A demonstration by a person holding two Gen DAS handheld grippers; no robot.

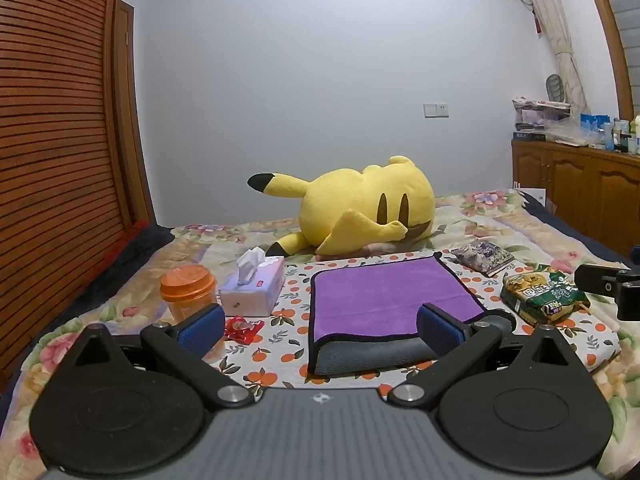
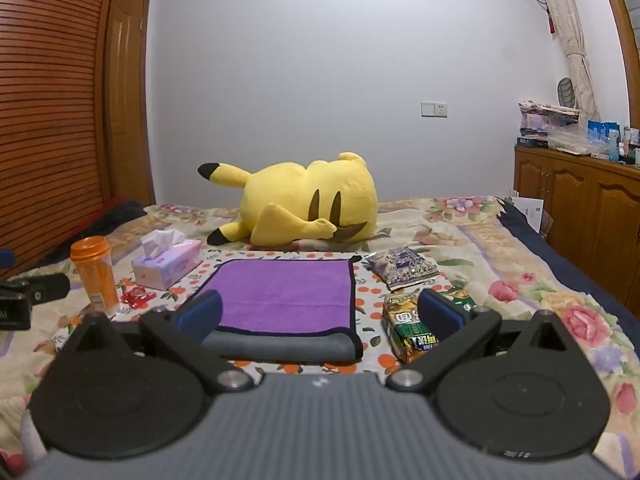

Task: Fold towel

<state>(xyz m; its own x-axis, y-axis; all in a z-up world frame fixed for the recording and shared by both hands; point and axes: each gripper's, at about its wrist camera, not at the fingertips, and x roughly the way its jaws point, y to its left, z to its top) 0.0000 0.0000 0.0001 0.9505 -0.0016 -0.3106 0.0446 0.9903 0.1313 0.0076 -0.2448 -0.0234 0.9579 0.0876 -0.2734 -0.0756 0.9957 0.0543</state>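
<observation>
Towel flanked — tissue box left, snack bag right.

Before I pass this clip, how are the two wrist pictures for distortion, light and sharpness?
Left wrist view: strong fisheye bending, the wooden door frame curves; dim, bluish indoor light, no glare; purple towel and Pikachu plush sharp. Right wrist view: same curvature at the cabinet; soft light with faint shadows under the towel; the snack packet is readable, and the nearest gripper body looks slightly soft.
</observation>
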